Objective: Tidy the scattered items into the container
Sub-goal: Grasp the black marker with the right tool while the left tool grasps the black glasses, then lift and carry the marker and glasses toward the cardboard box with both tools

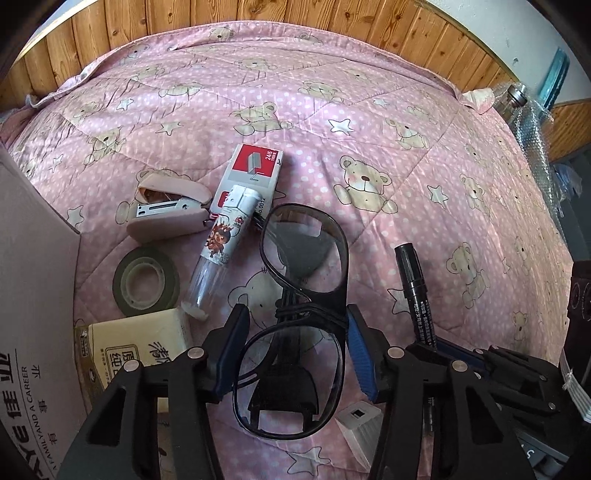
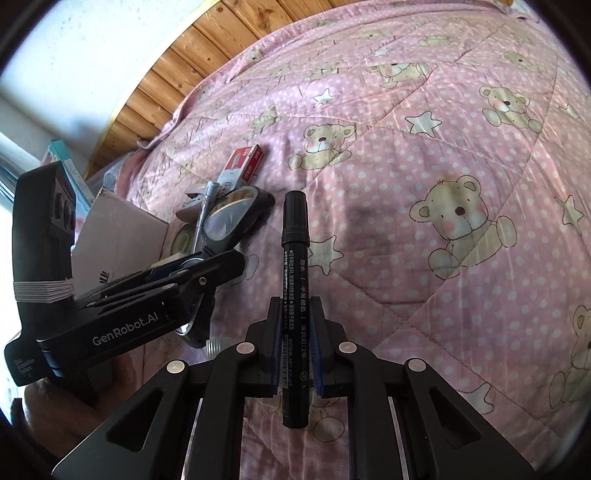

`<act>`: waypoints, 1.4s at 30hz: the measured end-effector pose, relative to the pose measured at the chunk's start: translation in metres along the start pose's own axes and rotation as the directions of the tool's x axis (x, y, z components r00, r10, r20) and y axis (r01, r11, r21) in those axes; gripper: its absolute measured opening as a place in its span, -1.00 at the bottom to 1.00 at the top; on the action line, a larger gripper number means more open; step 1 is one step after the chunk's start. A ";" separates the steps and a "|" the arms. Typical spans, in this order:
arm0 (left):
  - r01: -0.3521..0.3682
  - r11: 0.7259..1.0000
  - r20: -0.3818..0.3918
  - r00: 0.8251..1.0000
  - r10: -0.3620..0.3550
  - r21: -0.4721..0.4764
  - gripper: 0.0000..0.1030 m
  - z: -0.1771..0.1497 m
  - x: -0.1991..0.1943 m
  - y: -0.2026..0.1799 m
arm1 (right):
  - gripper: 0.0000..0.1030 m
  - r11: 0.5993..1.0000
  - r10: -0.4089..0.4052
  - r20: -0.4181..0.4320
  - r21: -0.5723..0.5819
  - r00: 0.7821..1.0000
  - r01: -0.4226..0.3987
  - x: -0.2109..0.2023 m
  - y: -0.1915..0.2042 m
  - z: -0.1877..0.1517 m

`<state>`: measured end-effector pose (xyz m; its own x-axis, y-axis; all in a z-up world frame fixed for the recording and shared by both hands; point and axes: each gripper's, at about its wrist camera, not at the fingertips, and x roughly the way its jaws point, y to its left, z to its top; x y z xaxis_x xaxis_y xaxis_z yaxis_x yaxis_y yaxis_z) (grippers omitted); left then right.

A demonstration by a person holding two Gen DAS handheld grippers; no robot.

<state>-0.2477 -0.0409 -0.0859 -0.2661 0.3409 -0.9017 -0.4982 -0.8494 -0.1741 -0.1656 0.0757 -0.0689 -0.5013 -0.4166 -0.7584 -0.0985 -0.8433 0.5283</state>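
My left gripper (image 1: 295,317) is shut on a pair of black-framed glasses (image 1: 306,254), its blue pads against the frame on both sides. My right gripper (image 2: 295,301) is shut on a black marker (image 2: 294,236) that points forward over the quilt. In the left wrist view the marker (image 1: 413,288) sticks up just right of the glasses. The cardboard box (image 1: 37,295) stands at the left edge. Beside it lie a pink stapler (image 1: 166,210), a staple box (image 1: 255,166), a white cartoon-printed tube (image 1: 221,240), a tape roll (image 1: 146,282) and a tissue pack (image 1: 136,343).
Everything lies on a pink bear-print quilt (image 2: 424,155) with a wood-panelled wall (image 1: 258,14) behind. A small white block (image 1: 360,413) sits under my left gripper. A glass jar and bubble wrap (image 1: 515,96) stand at the far right. A hand (image 2: 55,406) holds the left gripper.
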 end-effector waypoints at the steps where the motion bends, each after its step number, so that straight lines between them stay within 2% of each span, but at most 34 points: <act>1: 0.001 1.000 0.003 1.000 -0.001 -0.005 0.03 -0.001 -0.003 0.000 | -0.73 1.000 0.002 0.003 0.000 1.000 -0.002 -0.003 0.001 -0.001; 12: -0.003 1.000 0.047 0.999 0.005 -0.027 -0.01 -0.020 -0.049 -0.006 | -0.73 0.999 0.048 0.036 0.002 0.998 -0.048 -0.043 0.019 -0.023; 24: 0.005 0.998 0.104 0.995 0.001 -0.055 -0.01 -0.067 -0.113 -0.017 | -0.73 0.994 0.101 0.058 -0.048 0.993 -0.098 -0.085 0.054 -0.064; 42: 0.030 0.996 0.227 0.974 -0.012 -0.079 -0.01 -0.124 -0.200 -0.017 | -0.73 0.979 0.146 0.078 -0.156 0.986 -0.132 -0.128 0.111 -0.118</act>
<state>-0.0835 -0.1446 0.0485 -0.4405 0.4334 -0.7862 -0.4392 -0.8678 -0.2323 -0.0112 -0.0044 0.0416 -0.5762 -0.5070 -0.6411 0.1039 -0.8235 0.5578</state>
